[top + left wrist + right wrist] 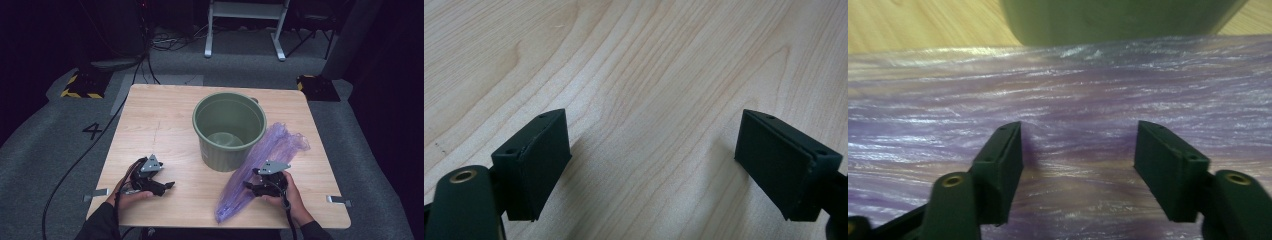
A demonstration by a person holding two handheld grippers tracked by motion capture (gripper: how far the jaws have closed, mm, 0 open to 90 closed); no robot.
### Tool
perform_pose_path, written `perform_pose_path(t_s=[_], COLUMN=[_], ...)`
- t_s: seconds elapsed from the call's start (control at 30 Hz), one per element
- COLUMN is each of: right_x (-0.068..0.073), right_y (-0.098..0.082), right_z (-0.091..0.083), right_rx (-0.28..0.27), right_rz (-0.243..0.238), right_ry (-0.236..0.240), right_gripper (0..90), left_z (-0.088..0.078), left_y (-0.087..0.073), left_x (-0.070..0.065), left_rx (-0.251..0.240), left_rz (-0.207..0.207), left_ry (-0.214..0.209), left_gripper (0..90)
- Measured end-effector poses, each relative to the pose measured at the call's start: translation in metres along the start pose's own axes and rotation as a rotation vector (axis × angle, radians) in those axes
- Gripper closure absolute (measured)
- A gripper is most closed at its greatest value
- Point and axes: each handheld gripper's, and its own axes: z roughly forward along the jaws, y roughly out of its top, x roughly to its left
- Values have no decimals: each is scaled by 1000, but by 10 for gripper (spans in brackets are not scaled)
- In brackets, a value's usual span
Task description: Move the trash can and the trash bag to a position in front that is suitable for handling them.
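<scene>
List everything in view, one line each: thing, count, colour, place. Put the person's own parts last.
table: one, light wood, centre of the high view.
bucket: one, green, upright and open-topped, middle of the table.
bag: one, translucent purple plastic, lying flat on the table right of the bucket, running from near the bucket toward the front edge.
floor: grey carpet, around the table; a "4" is marked on it at left.
frame: one, white metal, on the floor behind the table.
left gripper: one, black, jaws open over bare table, front left.
right gripper: one, black, jaws open over the bag, front right.
hands: two, one on each gripper, at the front edge.
</scene>
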Motion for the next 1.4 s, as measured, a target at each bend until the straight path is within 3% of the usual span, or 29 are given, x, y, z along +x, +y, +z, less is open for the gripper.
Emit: perform_pose_path(t_s=[0.13,0.2,0.27,0.43,0.53,0.7,0.77,1.1,1.4], right_x=[-8,-15,-23,-36,-36,-34,-33,-27,-26], right_y=[-1,-2,-2,0,4,23,32,61,71], right_z=[0,0,2,3,0,-23,-27,-15,-5], right_rx=[-10,-18,-25,-15,-17,-120,-138,-172,-157], right_rz=[-11,12,19,30,18,35,25,3,-18], right_ry=[-15,-28,-13,-48,-67,-73,-72,-18,37], right_gripper=[422,424,406,358,326,314,294,141,143], left_z=[0,0,0,0,0,0,0,0,0], left_y=[0,0,0,0,0,0,0,0,0], left_x=[0,0,0,0,0,1,1,1,1], left_rx=[0,0,0,0,0,1,1,1,0], left_rz=[0,0,0,0,0,2,2,3,3], left_ry=[0,0,0,0,0,-3,-4,-5,-7], left_gripper=[140,140,141,140,140,140,140,140,140])
